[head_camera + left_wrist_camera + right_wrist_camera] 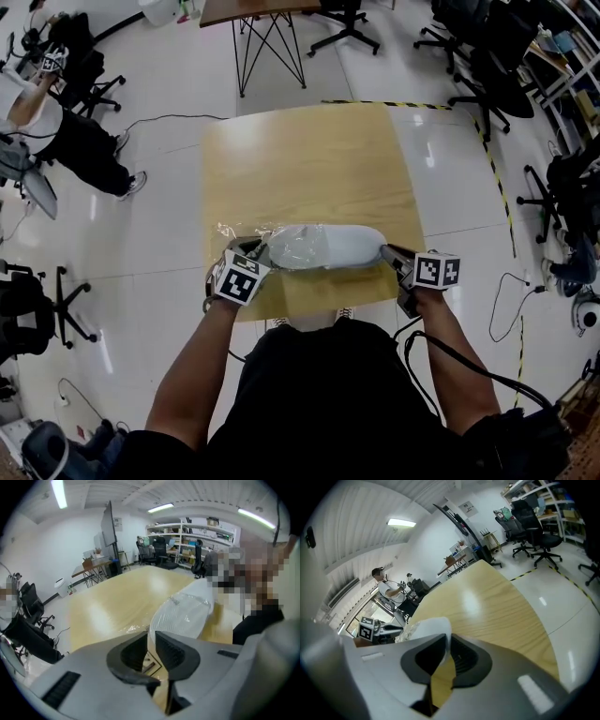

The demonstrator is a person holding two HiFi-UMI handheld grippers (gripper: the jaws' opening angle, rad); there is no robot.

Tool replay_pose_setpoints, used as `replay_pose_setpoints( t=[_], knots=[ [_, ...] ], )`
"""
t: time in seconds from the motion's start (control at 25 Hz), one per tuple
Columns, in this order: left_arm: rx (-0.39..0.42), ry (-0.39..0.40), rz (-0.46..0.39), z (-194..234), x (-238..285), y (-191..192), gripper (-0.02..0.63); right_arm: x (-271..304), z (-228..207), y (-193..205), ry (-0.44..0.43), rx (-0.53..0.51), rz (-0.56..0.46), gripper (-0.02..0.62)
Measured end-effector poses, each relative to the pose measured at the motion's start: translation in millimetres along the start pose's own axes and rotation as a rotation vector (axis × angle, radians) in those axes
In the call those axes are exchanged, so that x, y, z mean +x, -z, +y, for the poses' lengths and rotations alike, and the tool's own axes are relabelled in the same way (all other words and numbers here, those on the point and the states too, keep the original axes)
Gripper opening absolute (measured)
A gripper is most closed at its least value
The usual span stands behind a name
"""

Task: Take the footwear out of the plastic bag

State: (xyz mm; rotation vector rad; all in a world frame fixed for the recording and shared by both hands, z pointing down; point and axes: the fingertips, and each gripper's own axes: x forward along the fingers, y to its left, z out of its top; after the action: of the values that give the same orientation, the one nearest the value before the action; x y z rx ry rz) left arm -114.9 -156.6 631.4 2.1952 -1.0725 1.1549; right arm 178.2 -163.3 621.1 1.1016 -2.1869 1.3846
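One white shoe (328, 246) is being kept inside a clear, crinkly plastic bag (240, 232). It is being rested on a smooth wooden table (309, 159), in the lower middle of the head view. The bag's left end is being pinched tight by the left gripper (251, 253), and its right end by the right gripper (389, 253). Both grippers are being held low, pointing toward each other.

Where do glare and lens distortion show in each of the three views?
Head view: bright glare spots on the floor, straight lines bow. Left gripper view: dark fisheye corners, glints on the plastic bag. Right gripper view: the table edge curves, with a sheen on its top.
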Motion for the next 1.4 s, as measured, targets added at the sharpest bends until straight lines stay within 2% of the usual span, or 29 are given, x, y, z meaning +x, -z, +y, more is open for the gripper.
replay_pose_setpoints(
  t=[0.12, 0.2, 0.36, 0.48, 0.64, 0.72, 0.88, 1.16, 1.4],
  knots=[
    [-0.057, 0.050, -0.105, -8, -14, -29, 0.132, 1, -1, 0, 0.006, -0.011, 0.000, 0.038],
    [-0.022, 0.103, -0.125, -21, -9, -43, 0.149, 2, 2, 2, 0.005, -0.014, 0.002, 0.038],
    [0.057, 0.188, 0.007, -48, 26, -33, 0.184, 6, 6, 2, 0.004, -0.029, 0.009, 0.038],
    [0.074, 0.167, 0.073, -51, 37, -21, 0.187, 8, 13, 1, 0.000, -0.047, 0.013, 0.038],
    [0.066, 0.170, 0.061, -49, 36, -22, 0.155, 5, 16, -5, -0.017, -0.034, -0.009, 0.036],
    [0.071, 0.170, 0.059, -47, 35, -22, 0.108, 4, 15, -6, -0.021, -0.015, -0.020, 0.035],
    [0.081, 0.153, 0.065, -44, 36, -14, 0.071, 2, 6, -2, -0.018, 0.036, -0.028, 0.035],
    [0.116, 0.130, 0.074, -45, 40, -12, 0.061, -10, -15, -2, -0.007, 0.068, -0.052, 0.034],
    [0.140, 0.084, 0.109, -18, 40, -3, 0.052, -23, -28, -6, -0.001, 0.078, -0.060, 0.034]
  ],
)
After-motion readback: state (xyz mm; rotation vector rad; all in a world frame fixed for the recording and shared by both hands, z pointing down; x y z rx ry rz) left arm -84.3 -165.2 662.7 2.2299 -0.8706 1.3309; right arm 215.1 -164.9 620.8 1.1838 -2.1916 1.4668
